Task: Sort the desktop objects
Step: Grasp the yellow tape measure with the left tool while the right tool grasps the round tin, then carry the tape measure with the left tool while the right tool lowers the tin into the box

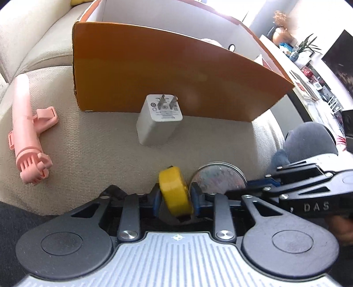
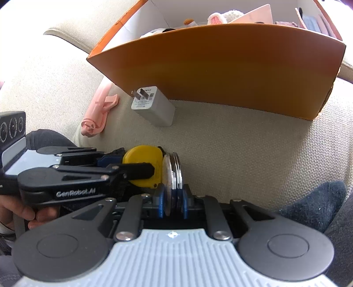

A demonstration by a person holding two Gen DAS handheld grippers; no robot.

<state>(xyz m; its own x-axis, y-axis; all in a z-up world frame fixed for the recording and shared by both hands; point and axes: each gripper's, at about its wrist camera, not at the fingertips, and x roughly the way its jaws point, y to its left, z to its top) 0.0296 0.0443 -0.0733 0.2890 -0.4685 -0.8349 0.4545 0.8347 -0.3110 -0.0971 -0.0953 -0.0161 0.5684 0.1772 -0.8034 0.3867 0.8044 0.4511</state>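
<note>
Nearby: one charger [image 1: 159, 120], one orange box [image 1: 176, 72], perhaps two tins [image 2: 174, 174].

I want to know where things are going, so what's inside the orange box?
Over the orange box rim, the right wrist view shows a knitted cream-and-pink item, a pink flat piece and something black-and-white. The front wall covers everything lower down.

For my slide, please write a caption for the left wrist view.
Left gripper clamps a yellow tape measure before the orange box, near a white charger.
</note>
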